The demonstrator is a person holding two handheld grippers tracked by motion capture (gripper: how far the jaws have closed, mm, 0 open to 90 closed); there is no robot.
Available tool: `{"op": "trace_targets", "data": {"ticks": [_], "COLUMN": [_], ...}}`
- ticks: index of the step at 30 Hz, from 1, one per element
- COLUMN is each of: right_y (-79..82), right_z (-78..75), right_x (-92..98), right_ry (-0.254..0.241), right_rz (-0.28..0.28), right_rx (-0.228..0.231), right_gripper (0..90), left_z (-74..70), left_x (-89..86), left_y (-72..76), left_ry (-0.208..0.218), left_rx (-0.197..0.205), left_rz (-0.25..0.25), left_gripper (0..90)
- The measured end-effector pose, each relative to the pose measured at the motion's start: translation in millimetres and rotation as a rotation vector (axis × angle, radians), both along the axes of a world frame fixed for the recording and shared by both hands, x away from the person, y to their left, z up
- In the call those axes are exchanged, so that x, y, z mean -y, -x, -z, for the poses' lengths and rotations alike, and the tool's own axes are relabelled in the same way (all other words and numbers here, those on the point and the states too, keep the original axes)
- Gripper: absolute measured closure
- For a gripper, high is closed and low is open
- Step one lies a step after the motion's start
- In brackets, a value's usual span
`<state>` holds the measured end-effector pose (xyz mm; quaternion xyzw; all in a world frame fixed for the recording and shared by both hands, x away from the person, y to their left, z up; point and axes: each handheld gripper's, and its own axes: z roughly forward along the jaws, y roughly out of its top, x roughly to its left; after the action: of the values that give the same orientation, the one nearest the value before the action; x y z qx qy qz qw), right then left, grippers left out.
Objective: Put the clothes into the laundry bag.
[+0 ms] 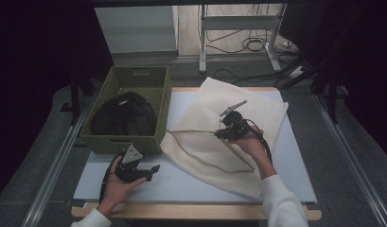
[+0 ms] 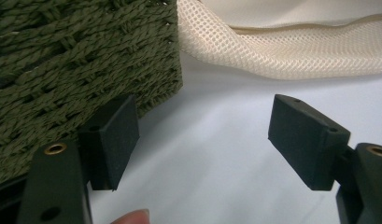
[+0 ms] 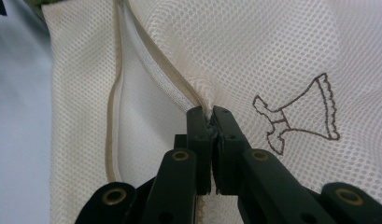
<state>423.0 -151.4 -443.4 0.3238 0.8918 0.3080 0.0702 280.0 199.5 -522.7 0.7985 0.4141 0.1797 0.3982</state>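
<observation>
Right gripper (image 3: 211, 122), frame centre, pinches the cream mesh bag (image 3: 254, 56) at its zipper. Left gripper (image 2: 202, 140) gapes wide, lower left. Woven basket (image 1: 159, 85) holds dark cloth (image 1: 122, 113).

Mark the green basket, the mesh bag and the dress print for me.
green basket (image 1: 116, 144): high view, front woven wall.
mesh bag (image 1: 257, 109): high view, upper flat panel.
dress print (image 3: 300, 119): right gripper view, skirt of the drawing.
</observation>
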Motion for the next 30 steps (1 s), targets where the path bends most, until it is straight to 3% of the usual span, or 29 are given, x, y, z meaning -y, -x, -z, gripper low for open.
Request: {"op": "trace_targets", "data": {"ticks": [8,15,30], "right_y": [1.4,4.1,0.7], "right_z": [-11.6,-24.2,-45.4], "right_x": [7.0,12.0,22.1], "right_ry": [-0.043,-0.082,-0.155], "right_rz": [-0.011,0.002,0.032], "right_rx": [0.022,0.061,0.099], "right_gripper": [86.7,86.9,87.3], "left_z": [-0.6,-0.5,-1.2], "left_x": [1.1,2.4,-2.0], "left_y": [1.6,3.1,1.9], "left_ry": [0.007,-0.001,0.006], "left_rx": [-0.004,0.002,0.002], "left_rz": [-0.036,-0.025,-0.015], "left_gripper": [24.8,24.7,24.7]}}
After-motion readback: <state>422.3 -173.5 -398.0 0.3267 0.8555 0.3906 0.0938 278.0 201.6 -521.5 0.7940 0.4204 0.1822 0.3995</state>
